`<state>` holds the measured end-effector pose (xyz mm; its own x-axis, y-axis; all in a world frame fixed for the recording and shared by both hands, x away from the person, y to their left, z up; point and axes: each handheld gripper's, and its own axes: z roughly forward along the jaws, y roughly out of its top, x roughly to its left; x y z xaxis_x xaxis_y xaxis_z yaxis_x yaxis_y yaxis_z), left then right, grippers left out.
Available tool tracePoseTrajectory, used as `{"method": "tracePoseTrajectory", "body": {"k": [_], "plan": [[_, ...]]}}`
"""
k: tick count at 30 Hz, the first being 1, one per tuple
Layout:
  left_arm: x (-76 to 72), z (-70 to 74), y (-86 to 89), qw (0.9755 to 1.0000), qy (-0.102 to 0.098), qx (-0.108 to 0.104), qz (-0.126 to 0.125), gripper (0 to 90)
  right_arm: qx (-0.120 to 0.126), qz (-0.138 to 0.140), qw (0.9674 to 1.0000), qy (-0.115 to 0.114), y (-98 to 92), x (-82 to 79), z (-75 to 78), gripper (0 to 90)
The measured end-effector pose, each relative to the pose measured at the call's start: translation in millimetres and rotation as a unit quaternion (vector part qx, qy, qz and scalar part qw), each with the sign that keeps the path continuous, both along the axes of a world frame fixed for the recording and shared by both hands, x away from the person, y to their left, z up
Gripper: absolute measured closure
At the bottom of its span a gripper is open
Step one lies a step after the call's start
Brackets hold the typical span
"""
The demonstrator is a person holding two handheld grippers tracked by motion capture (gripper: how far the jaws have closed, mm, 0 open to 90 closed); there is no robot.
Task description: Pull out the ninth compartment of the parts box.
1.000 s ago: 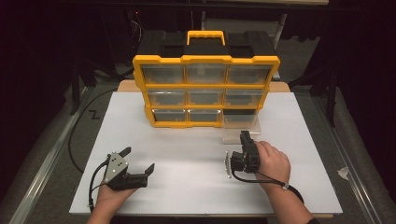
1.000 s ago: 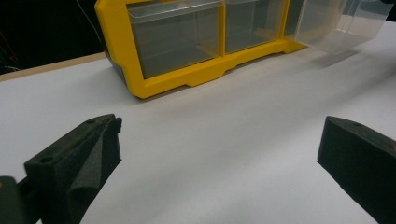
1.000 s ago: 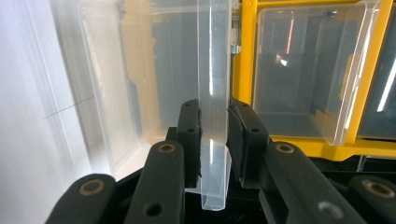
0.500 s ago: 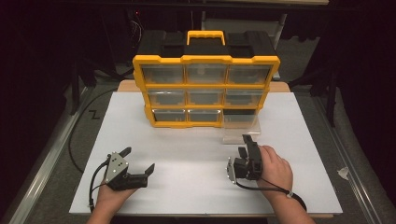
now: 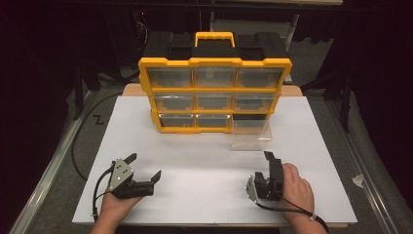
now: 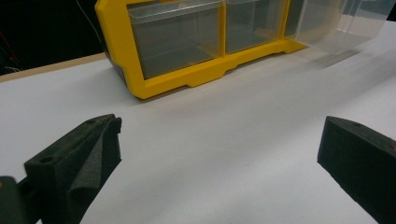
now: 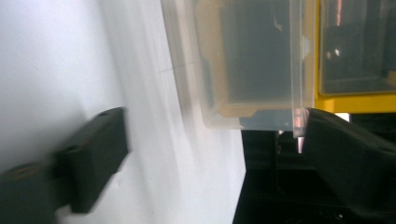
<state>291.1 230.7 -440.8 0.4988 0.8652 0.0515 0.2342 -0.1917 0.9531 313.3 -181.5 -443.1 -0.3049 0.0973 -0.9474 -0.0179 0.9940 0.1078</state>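
The right gripper [image 5: 267, 170] is lying on its side at about 5 o'clock on the table, its jaws released, having just been opening with nothing between them. The clear drawer [image 5: 251, 133] is standing pulled out at the organiser's [image 5: 214, 92] bottom-right slot, at about 12 o'clock from that gripper and apart from it. In the right gripper view the drawer [image 7: 252, 65] is sitting ahead of the jaws.

The left gripper [image 5: 141, 170] is resting at 7 o'clock, jaws spread and empty.

To handle the drawer well, the right gripper should probably be coming in level, with jaws either side of one wall, and closing squarely, since thin, smooth plastic could slip or tilt.

A white board [image 5: 195, 156] is covering the table, matte and bare. Dark curtains are closing in the room behind.
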Motion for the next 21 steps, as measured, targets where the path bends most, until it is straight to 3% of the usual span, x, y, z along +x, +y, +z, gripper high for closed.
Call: {"method": "tracePoseTrajectory", "body": {"k": [7,14,21], "plan": [[0.5,-0.6,-0.8,1.0000,0.003,0.000,0.001,0.1,-0.007,0.005,0.9997,-0.023,1.5,0.6,-0.3,0.7],[1.1,-1.2,-1.3,1.0000,0.007,0.002,0.001,0.1,0.000,0.000,0.9998,-0.021,-0.4,0.9,0.8,0.7],[1.5,-0.7,-0.8,1.0000,0.007,-0.001,-0.002,0.1,0.056,-0.008,0.9984,0.007,0.1,1.6,4.0,0.8]]}}
